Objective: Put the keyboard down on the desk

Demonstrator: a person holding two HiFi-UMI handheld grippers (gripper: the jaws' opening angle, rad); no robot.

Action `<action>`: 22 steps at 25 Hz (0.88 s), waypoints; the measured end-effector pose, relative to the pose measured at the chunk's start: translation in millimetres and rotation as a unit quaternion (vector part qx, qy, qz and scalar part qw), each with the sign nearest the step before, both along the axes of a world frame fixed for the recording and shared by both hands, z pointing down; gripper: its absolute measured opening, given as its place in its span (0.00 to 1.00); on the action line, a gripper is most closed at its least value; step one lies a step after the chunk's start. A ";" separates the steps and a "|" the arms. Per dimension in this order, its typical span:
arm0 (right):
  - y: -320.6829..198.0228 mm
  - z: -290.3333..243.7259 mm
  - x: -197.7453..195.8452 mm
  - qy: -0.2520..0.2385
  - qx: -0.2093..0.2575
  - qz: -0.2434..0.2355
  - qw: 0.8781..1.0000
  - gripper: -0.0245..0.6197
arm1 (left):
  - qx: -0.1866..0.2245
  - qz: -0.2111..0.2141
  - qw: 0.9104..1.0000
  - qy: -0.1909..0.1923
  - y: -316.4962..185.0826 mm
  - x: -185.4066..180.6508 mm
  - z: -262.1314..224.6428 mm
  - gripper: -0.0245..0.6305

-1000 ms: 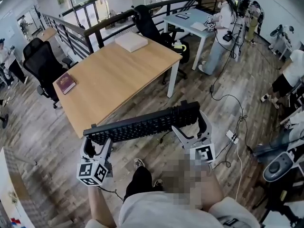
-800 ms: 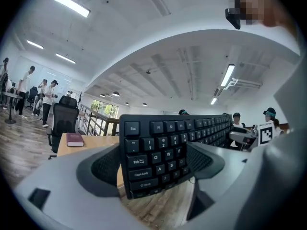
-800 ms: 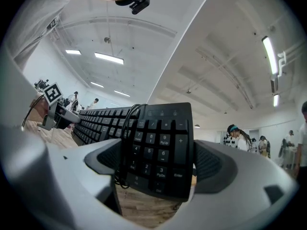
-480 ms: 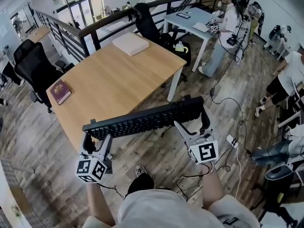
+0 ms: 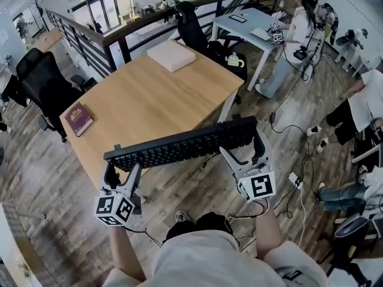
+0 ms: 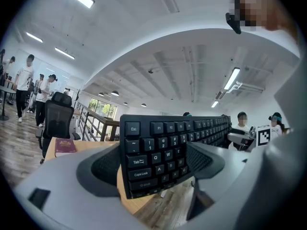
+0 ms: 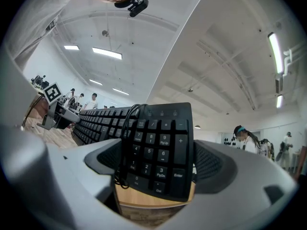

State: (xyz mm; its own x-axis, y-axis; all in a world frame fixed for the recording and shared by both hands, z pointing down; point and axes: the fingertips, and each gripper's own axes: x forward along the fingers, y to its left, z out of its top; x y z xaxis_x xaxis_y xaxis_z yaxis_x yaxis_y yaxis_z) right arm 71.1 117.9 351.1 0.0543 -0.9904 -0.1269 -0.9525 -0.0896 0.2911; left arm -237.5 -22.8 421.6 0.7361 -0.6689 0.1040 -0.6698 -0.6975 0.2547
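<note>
Our left gripper (image 6: 153,166) is clamped on the Esc end of the black keyboard (image 5: 179,148), one jaw pressed against each long edge. Our right gripper (image 7: 156,169) grasps the number-pad end the same way, and there a thin black cable (image 7: 123,143) loops over the keys. We hold the keyboard up between the two, clear of any surface, along the near side of the wooden desk (image 5: 143,100). In the head view its left end overlaps the desk's near corner, and the rest hangs over the plank floor (image 5: 54,184) in front of the desk. On the desk, a dark red book (image 5: 79,118) lies by the left edge and a flat white box (image 5: 172,55) sits at the far corner. A black office chair (image 5: 42,79) stands just left of the desk. A white table (image 5: 248,26) stands beyond the desk's right end.
</note>
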 end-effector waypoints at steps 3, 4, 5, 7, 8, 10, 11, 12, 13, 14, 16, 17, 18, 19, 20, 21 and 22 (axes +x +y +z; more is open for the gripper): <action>-15.7 4.3 5.4 -0.001 -0.003 -0.005 1.000 0.75 | -0.004 -0.004 1.000 -0.002 -12.1 3.7 3.9 0.69; -20.6 6.0 8.0 -0.002 -0.003 -0.006 1.000 0.75 | -0.005 -0.006 1.000 -0.003 -15.8 5.8 5.7 0.69; -25.2 7.6 11.0 -0.002 -0.004 -0.008 1.000 0.75 | -0.007 -0.008 1.000 -0.004 -19.3 8.3 7.2 0.69; -34.5 10.4 18.7 -0.003 -0.005 -0.011 1.000 0.75 | -0.009 -0.010 1.000 -0.006 -26.5 14.8 9.4 0.69; -39.6 11.4 23.5 -0.004 -0.004 -0.013 1.000 0.75 | -0.010 -0.011 1.000 -0.007 -30.8 19.2 10.1 0.69; -51.0 13.1 35.8 -0.005 -0.004 -0.017 1.000 0.75 | -0.010 -0.015 1.000 -0.008 -40.1 30.5 10.8 0.69; -57.1 14.2 43.1 -0.007 -0.005 -0.019 1.000 0.75 | -0.010 -0.017 1.000 -0.009 -44.9 37.0 11.1 0.69; -63.4 15.4 50.9 -0.008 -0.006 -0.021 1.000 0.75 | -0.010 -0.020 1.000 -0.010 -49.8 44.0 11.5 0.69; -69.9 16.3 59.0 -0.009 -0.007 -0.023 1.000 0.75 | -0.011 -0.023 1.000 -0.010 -54.8 51.2 12.0 0.69; -76.5 16.8 67.2 -0.009 -0.007 -0.026 1.000 0.75 | -0.012 -0.026 1.000 -0.010 -59.9 58.7 12.4 0.69; -89.8 15.2 84.1 -0.008 -0.007 -0.032 0.999 0.75 | -0.013 -0.033 0.999 -0.009 -69.9 74.3 11.8 0.69; -96.8 12.9 92.9 -0.007 -0.005 -0.035 0.999 0.75 | -0.013 -0.035 0.999 -0.007 -74.9 82.6 10.6 0.69; -104.3 10.0 101.9 -0.006 -0.003 -0.039 0.999 0.75 | -0.013 -0.038 0.999 -0.006 -80.1 91.0 9.0 0.69; -112.4 7.0 110.7 -0.004 -0.001 -0.043 0.999 0.75 | -0.012 -0.041 0.999 -0.004 -85.5 98.9 7.0 0.69; -120.2 4.6 118.9 -0.003 0.000 -0.047 0.999 0.75 | -0.010 -0.045 0.999 -0.003 -90.7 106.3 4.8 0.69; -127.1 3.1 126.5 -0.003 0.001 -0.051 0.999 0.75 | -0.008 -0.050 0.999 -0.002 -95.3 113.1 2.9 0.69; -132.7 2.2 133.6 -0.003 0.003 -0.055 0.998 0.75 | -0.006 -0.054 0.999 -0.001 -98.8 119.5 1.5 0.69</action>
State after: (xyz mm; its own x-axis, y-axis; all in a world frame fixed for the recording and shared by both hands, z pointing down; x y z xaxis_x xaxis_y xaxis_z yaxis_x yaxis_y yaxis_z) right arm 204.8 -14.8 353.3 -0.0537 -0.9897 -0.1324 -0.9582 0.0138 0.2857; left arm -118.0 -121.5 423.1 0.6596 -0.7428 0.1147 -0.7415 -0.6181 0.2610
